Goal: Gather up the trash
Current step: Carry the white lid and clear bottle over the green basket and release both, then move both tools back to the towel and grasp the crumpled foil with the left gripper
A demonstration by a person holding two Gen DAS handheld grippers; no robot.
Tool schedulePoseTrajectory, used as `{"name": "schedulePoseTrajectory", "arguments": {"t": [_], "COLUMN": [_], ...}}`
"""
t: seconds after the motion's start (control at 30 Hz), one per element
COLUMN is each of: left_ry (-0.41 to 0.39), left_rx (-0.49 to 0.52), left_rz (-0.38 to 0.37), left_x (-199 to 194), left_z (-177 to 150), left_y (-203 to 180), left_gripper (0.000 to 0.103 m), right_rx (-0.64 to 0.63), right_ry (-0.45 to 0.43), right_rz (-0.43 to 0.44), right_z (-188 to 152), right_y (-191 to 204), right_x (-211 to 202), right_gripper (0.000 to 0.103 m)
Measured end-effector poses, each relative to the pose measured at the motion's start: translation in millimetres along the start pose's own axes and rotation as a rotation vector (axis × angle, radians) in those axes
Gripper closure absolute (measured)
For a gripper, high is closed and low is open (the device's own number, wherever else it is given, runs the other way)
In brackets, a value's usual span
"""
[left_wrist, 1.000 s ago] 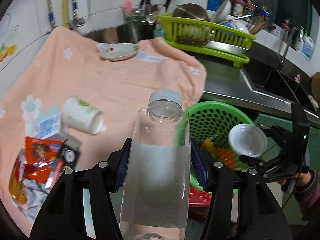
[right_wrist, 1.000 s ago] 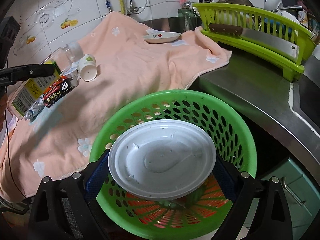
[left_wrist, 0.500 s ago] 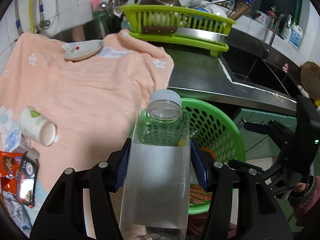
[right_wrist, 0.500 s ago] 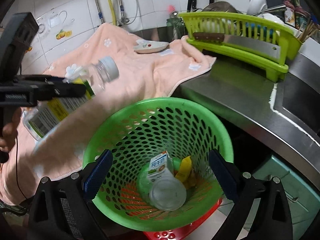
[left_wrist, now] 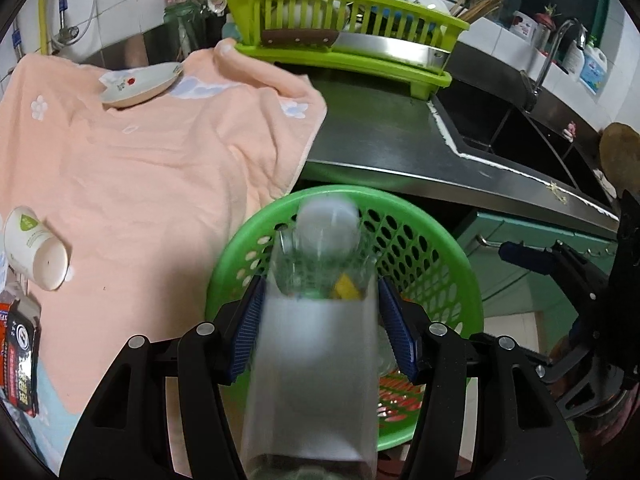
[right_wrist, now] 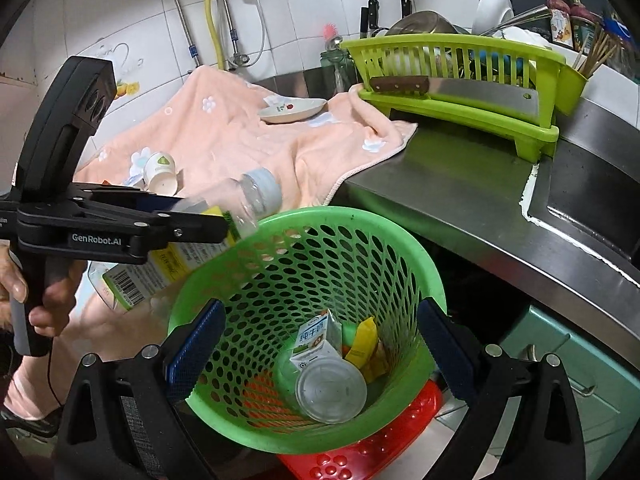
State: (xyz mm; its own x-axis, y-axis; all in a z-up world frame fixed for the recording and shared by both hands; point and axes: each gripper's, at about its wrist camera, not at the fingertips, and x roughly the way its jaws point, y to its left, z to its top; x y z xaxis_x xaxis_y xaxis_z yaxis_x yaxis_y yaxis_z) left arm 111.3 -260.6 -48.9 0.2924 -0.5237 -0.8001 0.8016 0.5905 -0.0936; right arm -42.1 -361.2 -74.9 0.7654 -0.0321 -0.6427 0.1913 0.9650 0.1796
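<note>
Left-wrist view: my left gripper [left_wrist: 320, 328] was over the near rim of the green basket [left_wrist: 448, 248] with a clear plastic bottle [left_wrist: 316, 344] between its blue pads. The bottle was blurred, and a narrow gap showed at each pad, so I could not tell whether the grip was firm or released. The bottle's pale cap [left_wrist: 328, 222] pointed into the basket.

Right-wrist view: my right gripper [right_wrist: 320, 344] was spread wide and empty, its pads on either side of the basket's mouth. Inside lay a milk carton [right_wrist: 316, 338], a clear round lid [right_wrist: 331, 392] and a yellow wrapper [right_wrist: 362, 344]. The bottle [right_wrist: 192, 248] was tilted, cap toward the basket [right_wrist: 424, 264].

On the peach towel [left_wrist: 152, 168] beside the basket lay a tipped paper cup [left_wrist: 34, 248], snack wrappers [left_wrist: 20, 356] at the left edge, and a small dish [left_wrist: 140, 84] at the far side.
</note>
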Motion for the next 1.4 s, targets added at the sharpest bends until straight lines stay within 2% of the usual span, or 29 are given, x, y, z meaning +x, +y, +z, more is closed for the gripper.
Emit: {"name": "schedulePoseTrajectory", "arguments": {"t": [0.07, 0.4, 0.67, 1.2, 1.4], "left_ry": [-0.012, -0.054, -0.064, -0.108, -0.079], "left_rx": [0.007, -0.028, -0.137, -0.387, -0.465], "left_rz": [0.004, 0.103, 0.203, 0.478, 0.553], "left_x": [-4, -43, -80, -167, -180], "left_z": [-1, -16, -40, -104, -134], "left_y": [-2, 28, 81, 203, 240], "left_gripper": [0.038, 0.038, 0.038, 0.038, 0.024], "right_rx": [0.002, -0.035, -0.119, -0.272, -0.34], "right_ry": [0.002, 0.001, 0.017, 0.056, 0.07], "right_rz": [0.003, 0.044, 0.126, 0.3, 0.348], "right_z": [0, 7, 21, 61, 70], "right_y": [0, 17, 59, 153, 191], "right_x": [0, 3, 16, 55, 70], "right_gripper": [0.01, 0.01, 0.01, 0.01, 0.01]}}
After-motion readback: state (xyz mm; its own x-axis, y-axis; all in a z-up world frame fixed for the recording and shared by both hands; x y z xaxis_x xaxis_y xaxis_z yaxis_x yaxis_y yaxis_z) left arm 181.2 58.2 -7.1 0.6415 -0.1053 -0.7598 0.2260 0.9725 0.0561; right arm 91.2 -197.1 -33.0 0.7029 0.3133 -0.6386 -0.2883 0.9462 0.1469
